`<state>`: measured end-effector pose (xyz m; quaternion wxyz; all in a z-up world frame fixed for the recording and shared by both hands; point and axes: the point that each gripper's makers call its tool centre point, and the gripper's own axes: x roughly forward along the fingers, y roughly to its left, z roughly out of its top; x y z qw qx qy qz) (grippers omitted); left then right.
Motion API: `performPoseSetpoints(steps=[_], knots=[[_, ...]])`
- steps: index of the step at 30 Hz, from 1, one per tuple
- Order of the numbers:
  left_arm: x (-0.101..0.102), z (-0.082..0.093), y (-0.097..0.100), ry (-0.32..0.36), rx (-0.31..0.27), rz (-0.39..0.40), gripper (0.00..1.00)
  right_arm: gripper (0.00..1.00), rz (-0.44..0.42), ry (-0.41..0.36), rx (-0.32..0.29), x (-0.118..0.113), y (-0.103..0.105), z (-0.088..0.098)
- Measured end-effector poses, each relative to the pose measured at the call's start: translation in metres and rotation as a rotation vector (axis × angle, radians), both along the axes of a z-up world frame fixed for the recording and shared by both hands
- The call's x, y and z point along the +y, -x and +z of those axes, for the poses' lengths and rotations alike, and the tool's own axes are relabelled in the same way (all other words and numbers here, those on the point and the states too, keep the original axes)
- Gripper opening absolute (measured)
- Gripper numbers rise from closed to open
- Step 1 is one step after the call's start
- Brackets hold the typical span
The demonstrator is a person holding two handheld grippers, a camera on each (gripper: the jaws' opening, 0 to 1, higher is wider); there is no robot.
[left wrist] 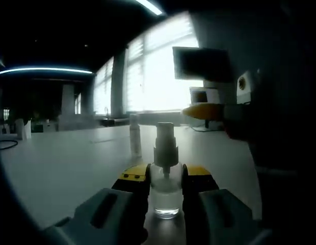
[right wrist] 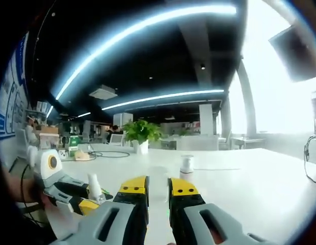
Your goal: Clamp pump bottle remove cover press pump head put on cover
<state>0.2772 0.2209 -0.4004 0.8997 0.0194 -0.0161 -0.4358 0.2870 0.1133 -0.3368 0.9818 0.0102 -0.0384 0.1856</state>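
A clear pump bottle (left wrist: 165,196) with a white pump head (left wrist: 165,138) stands upright on the white table, and my left gripper (left wrist: 165,178) is shut on its body. The bottle's translucent cover (left wrist: 135,138) stands apart on the table behind it. My right gripper (left wrist: 206,110) hovers to the right, above pump-head height, its yellow tips together. In the right gripper view my right gripper (right wrist: 158,191) is shut with nothing in it. My left gripper (right wrist: 71,196) sits low at the left with the bottle (right wrist: 94,188), and the cover (right wrist: 186,167) stands just ahead.
The white table (left wrist: 61,163) runs wide around the bottle. A monitor (left wrist: 201,64) and bright windows lie beyond it. A potted plant (right wrist: 140,133), cables (right wrist: 104,153) and small items sit at the table's far side. A person's hand (right wrist: 25,196) holds the left gripper.
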Motion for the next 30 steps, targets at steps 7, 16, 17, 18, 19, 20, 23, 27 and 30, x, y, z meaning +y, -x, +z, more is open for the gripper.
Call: performPoseSetpoints(steps=[7, 16, 17, 18, 19, 20, 23, 27, 30], knots=[[0.0, 0.0, 0.0, 0.0, 0.0, 0.0, 0.16, 0.1, -0.045, 0.039, 0.009, -0.01, -0.002, -0.013], [0.0, 0.0, 0.0, -0.001, -0.001, 0.0, 0.16, 0.1, -0.086, 0.036, 0.034, -0.019, -0.006, -0.029], [0.0, 0.0, 0.0, -0.001, -0.001, 0.0, 0.16, 0.1, -0.092, 0.034, 0.037, -0.021, -0.006, -0.03], [0.0, 0.0, 0.0, -0.002, -0.001, 0.0, 0.16, 0.1, -0.098, 0.032, 0.04, -0.023, -0.006, -0.031], [0.0, 0.0, 0.0, -0.002, -0.001, 0.0, 0.16, 0.1, -0.104, 0.031, 0.043, -0.027, -0.007, -0.032], [0.0, 0.0, 0.0, -0.002, -0.002, 0.0, 0.16, 0.1, -0.111, 0.028, 0.046, -0.03, -0.008, -0.032], [0.0, 0.0, -0.001, -0.003, -0.003, 0.0, 0.16, 0.1, -0.127, 0.029, 0.058, -0.033, -0.007, -0.035], [0.0, -0.001, -0.001, -0.003, -0.003, 0.0, 0.16, 0.1, -0.158, 0.05, 0.059, -0.036, -0.009, -0.042], [0.001, -0.001, -0.001, -0.004, -0.003, 0.001, 0.16, 0.1, -0.175, 0.021, 0.109, -0.042, -0.011, -0.054]])
